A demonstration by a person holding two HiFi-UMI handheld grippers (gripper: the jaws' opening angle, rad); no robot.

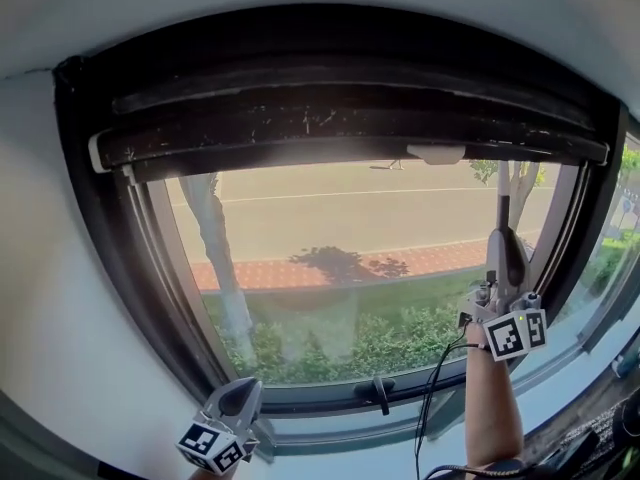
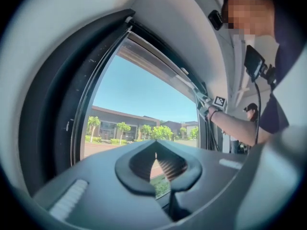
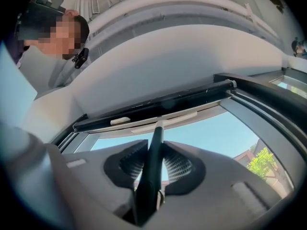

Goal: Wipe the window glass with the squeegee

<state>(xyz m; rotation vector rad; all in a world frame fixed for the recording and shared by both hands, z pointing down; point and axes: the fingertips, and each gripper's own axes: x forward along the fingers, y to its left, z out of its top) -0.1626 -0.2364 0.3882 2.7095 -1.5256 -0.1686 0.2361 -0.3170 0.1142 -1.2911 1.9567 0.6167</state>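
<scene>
- Two grippers in play, both against the window glass [image 1: 340, 258], which sits in a dark window frame [image 1: 90, 218].
- Right gripper [image 1: 508, 258] is raised at the right side of the glass, near the frame's right upright. Its tongs are pinched on the dark handle of the squeegee [image 3: 152, 176].
- The handle runs up from the tongs along the right side of the glass. The squeegee's pale head lies across the top edge of the glass, just beneath the dark blind bar [image 1: 300, 143].
- Left gripper [image 1: 240, 396] is low, at the bottom left corner of the glass, beside the lower frame rail. Its tongs are pressed together at the tips, with nothing between the pads.
- A dark window handle [image 1: 380, 393] sits on the bottom rail below the glass, between the two grippers.
- A black cable [image 1: 435, 388] hangs from the right gripper down past the bare forearm [image 1: 495, 408].
- Beyond the glass: road, brick path, tree trunk, green hedge.
</scene>
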